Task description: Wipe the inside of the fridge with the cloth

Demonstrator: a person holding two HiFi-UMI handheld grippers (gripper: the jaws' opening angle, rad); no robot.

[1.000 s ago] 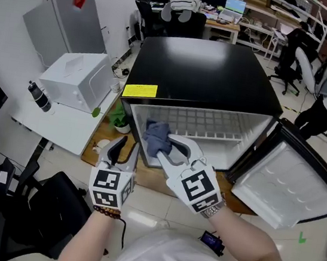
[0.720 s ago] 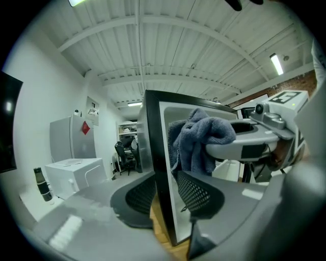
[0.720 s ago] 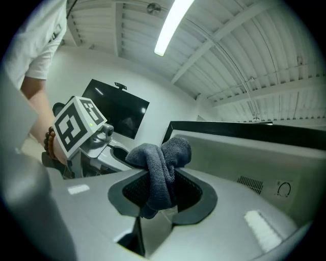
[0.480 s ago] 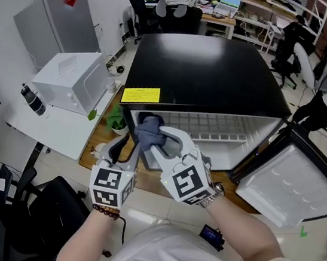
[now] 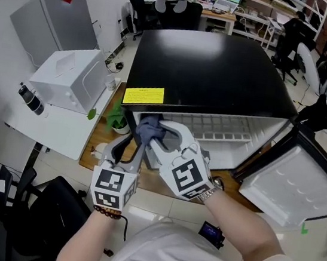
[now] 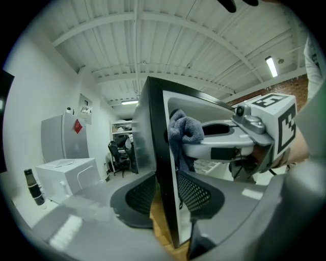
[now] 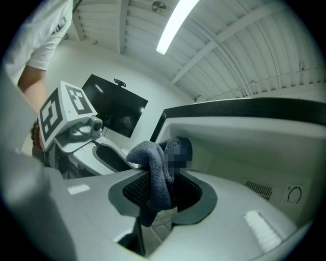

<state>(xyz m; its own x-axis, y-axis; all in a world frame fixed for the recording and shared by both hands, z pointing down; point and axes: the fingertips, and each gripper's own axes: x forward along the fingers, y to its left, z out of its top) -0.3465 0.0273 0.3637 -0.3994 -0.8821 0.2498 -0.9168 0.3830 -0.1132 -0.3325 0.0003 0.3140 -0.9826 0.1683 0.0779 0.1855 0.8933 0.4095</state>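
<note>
our right gripper (image 7: 159, 192) is clamped on the cloth (image 7: 155, 163), which we judge soft and light and best held by its bunched fold. it sits at the fridge (image 5: 208, 67)'s inner left corner. our left gripper (image 6: 165, 192) pinches the side wall (image 6: 153, 132).

Cloth (image 5: 150, 130) at fridge (image 5: 208, 67) opening's left, door (image 5: 291, 187) right (bottle (image 5: 28, 97) far left)

free: fridge interior (image 5: 230, 130) right of cloth (image 5: 149, 130) | obstacle: fridge's left wall (image 6: 162, 168) between jaws of left gripper (image 5: 127, 149) | door (image 5: 291, 190) swung right
</note>
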